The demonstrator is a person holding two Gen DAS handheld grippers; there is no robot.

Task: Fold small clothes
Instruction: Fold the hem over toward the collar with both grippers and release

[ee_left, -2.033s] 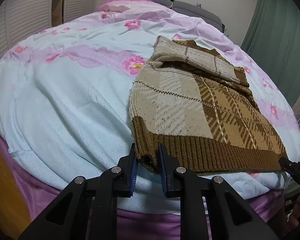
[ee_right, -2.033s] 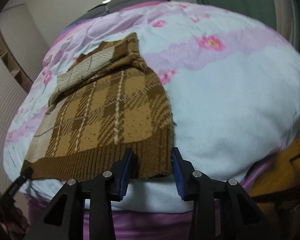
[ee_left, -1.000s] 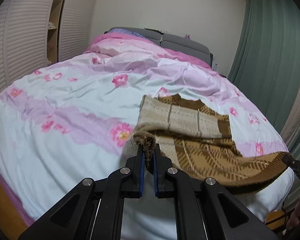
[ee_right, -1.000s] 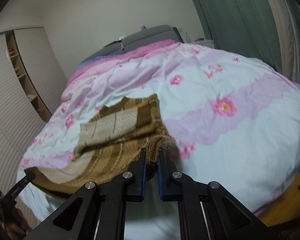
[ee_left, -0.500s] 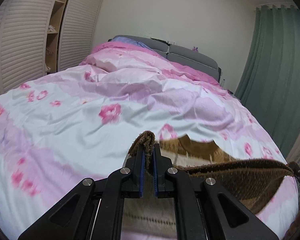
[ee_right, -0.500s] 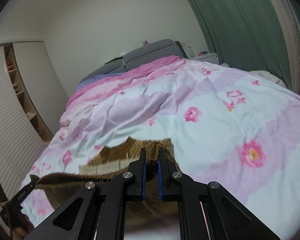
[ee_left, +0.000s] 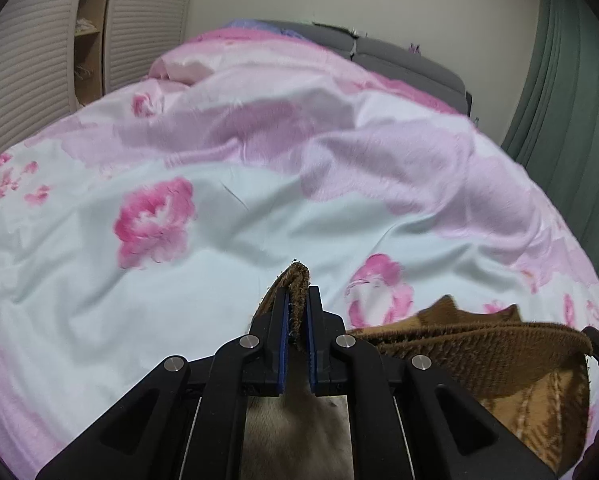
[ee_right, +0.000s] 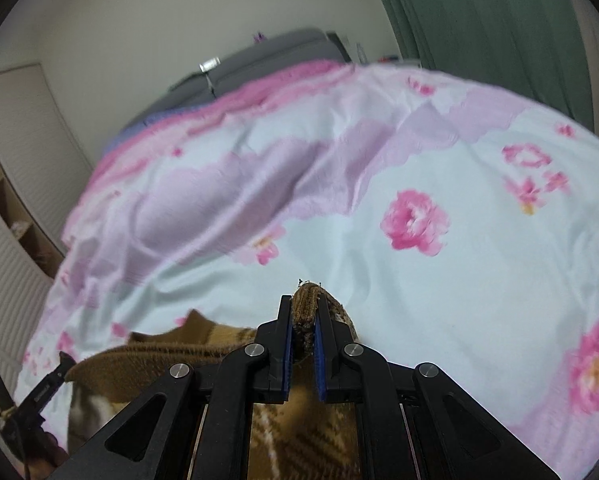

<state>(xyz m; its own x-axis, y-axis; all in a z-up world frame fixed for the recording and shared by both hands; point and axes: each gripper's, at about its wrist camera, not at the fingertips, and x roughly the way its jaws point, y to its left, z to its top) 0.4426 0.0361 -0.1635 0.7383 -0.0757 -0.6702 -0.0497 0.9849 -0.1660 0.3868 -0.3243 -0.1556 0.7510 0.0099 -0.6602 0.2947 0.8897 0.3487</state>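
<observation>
Item: brown plaid knit sweater, lifted above a floral duvet.

We are clamping the left gripper tight on one corner of the ribbed hem; the wool is bunching out past the blue pads toward 12 o'clock. The hem is stretching away toward 3 o'clock, where the other gripper's tip is showing.

We are pinching the right gripper closed on the opposite hem corner. From there the sweater is running toward 9 o'clock and hanging below at 6 o'clock. Grey headboard and green curtain are standing beyond.
</observation>
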